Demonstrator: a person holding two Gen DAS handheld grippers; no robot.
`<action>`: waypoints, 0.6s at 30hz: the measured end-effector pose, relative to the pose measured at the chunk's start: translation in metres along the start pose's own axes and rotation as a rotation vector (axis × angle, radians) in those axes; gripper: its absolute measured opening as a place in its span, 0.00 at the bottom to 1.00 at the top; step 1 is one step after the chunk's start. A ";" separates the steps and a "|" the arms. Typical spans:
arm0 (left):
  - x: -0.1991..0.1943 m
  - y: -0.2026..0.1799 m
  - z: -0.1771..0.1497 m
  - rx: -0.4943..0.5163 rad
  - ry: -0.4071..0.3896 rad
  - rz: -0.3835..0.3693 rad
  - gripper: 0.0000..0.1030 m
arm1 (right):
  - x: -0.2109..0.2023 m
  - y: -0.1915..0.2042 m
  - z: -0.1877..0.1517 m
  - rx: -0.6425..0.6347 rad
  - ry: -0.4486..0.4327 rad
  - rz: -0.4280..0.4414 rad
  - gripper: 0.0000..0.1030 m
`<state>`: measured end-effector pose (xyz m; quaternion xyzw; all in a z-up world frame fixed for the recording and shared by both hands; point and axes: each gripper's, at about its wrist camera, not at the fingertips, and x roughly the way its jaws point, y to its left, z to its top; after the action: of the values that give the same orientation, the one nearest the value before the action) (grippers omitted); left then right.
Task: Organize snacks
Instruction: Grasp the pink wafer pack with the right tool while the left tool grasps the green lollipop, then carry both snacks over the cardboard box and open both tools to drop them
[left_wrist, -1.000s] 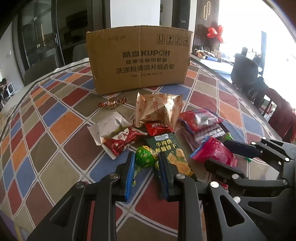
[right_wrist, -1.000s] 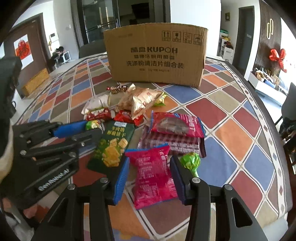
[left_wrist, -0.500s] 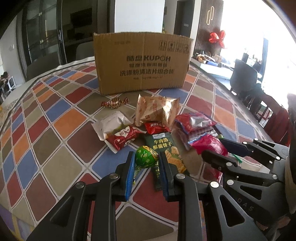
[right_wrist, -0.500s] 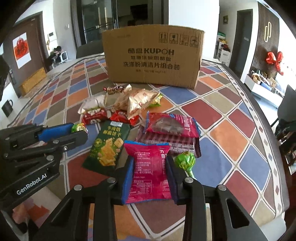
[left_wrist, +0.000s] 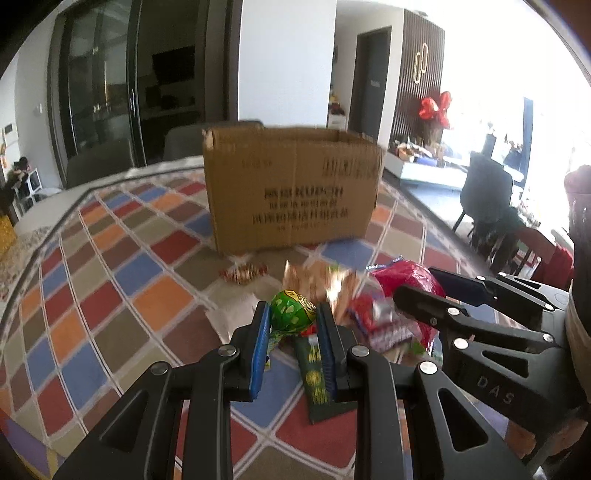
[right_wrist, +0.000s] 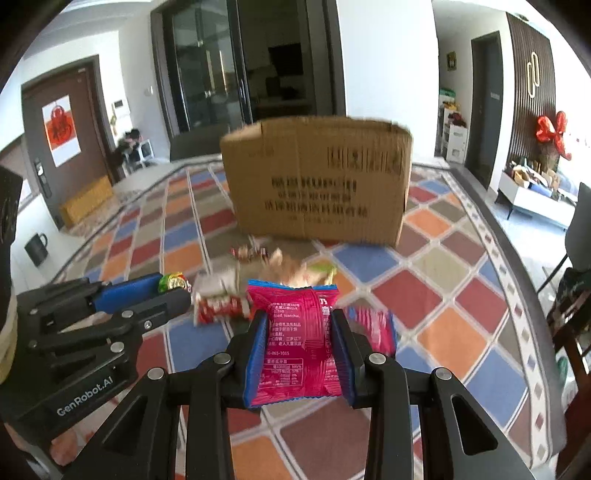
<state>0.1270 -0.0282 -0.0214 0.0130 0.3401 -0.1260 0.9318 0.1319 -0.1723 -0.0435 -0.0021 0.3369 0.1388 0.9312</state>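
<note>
My left gripper (left_wrist: 291, 314) is shut on a round green wrapped candy (left_wrist: 292, 312), held above the table. Between the blue pads of my right gripper (right_wrist: 298, 326) a pink snack packet (right_wrist: 295, 339) is pinched and lifted clear of the pile. The left gripper (right_wrist: 173, 286) shows at the left of the right wrist view with the green candy (right_wrist: 173, 281) at its tip, and the right gripper (left_wrist: 413, 284) appears at the right of the left wrist view. An open brown cardboard box (left_wrist: 291, 188) stands behind the snack pile (left_wrist: 332, 295).
A patchwork tablecloth (left_wrist: 110, 258) covers the table. On it lie a dark green cracker packet (left_wrist: 314, 373), a red packet (right_wrist: 218, 308), a gold bag (left_wrist: 317, 280) and a small twisted candy (left_wrist: 243, 273). Chairs (left_wrist: 484, 192) stand off the right edge.
Both grippers rose off the table, one carrying the green candy, the other the pink packet. The right jaws closed on the packet. The box now sits lower in both views.
</note>
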 end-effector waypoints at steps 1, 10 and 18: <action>-0.002 0.000 0.004 0.001 -0.011 0.003 0.25 | -0.001 0.000 0.004 -0.002 -0.010 -0.001 0.34; -0.010 0.007 0.059 0.014 -0.107 0.005 0.25 | -0.013 -0.004 0.058 -0.028 -0.125 -0.016 0.34; -0.014 0.013 0.106 0.025 -0.151 0.005 0.25 | -0.017 -0.005 0.107 -0.064 -0.182 -0.022 0.34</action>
<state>0.1868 -0.0237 0.0688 0.0160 0.2671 -0.1284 0.9549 0.1876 -0.1716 0.0491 -0.0229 0.2463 0.1387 0.9589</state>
